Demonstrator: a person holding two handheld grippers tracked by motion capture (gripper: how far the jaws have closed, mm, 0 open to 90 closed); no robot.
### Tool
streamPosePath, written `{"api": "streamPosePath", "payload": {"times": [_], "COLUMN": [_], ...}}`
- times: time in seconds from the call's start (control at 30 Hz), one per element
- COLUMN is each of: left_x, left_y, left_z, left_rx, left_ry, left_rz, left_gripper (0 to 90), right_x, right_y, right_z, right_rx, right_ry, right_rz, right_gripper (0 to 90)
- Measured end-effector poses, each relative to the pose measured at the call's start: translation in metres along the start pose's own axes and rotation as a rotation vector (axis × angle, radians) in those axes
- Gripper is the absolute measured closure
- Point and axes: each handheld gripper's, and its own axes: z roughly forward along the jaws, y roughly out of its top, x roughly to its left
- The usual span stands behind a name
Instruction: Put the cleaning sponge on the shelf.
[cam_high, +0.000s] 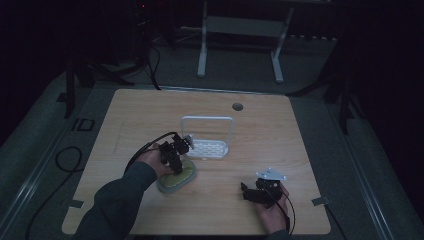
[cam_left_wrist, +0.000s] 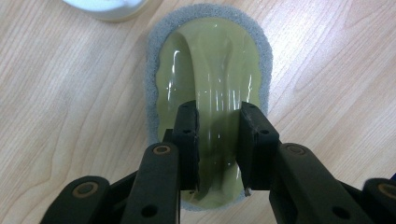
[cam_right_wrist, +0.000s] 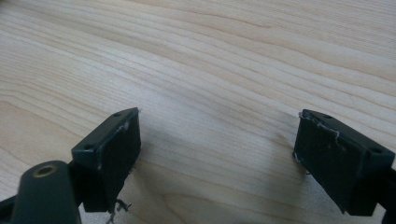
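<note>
A scrubbing sponge (cam_high: 186, 176) with a grey foam base and a glossy olive-green plastic top lies on the wooden table (cam_high: 280, 135), left of centre. My left gripper (cam_high: 176, 167) comes down on it from above. In the left gripper view the two jaws stand close on either side of the sponge's (cam_left_wrist: 210, 56) raised middle ridge, so the left gripper (cam_left_wrist: 217, 109) is shut on it. My right gripper (cam_high: 245, 192) rests in a hand near the front right of the table. Its jaws are wide open over bare wood in the right gripper view (cam_right_wrist: 219, 126).
A white rack (cam_high: 207, 137) with a perforated base and an upright wire frame stands just behind the sponge; its rim (cam_left_wrist: 107, 11) shows in the left gripper view. A round cable hole (cam_high: 237, 106) sits near the table's far edge. Cables (cam_high: 65, 160) lie on the floor at left.
</note>
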Motion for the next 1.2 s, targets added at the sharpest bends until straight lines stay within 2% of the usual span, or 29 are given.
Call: {"api": "streamPosePath", "payload": {"times": [0.47,1.2], "left_x": [-0.003,-0.004], "left_y": [0.001,0.005], "left_z": [-0.004,-0.017], "left_rx": [-0.028,-0.059], "left_ry": [0.007,0.020], "left_rz": [0.051,0.096], "left_gripper": [71.4,71.4], "right_x": [0.000,0.000], "right_y": [0.000,0.000], "right_z": [0.000,0.000], "right_rx": [0.000,0.000], "right_ry": [0.000,0.000], "right_rz": [0.000,0.000], "right_gripper": [14.3,14.3]}}
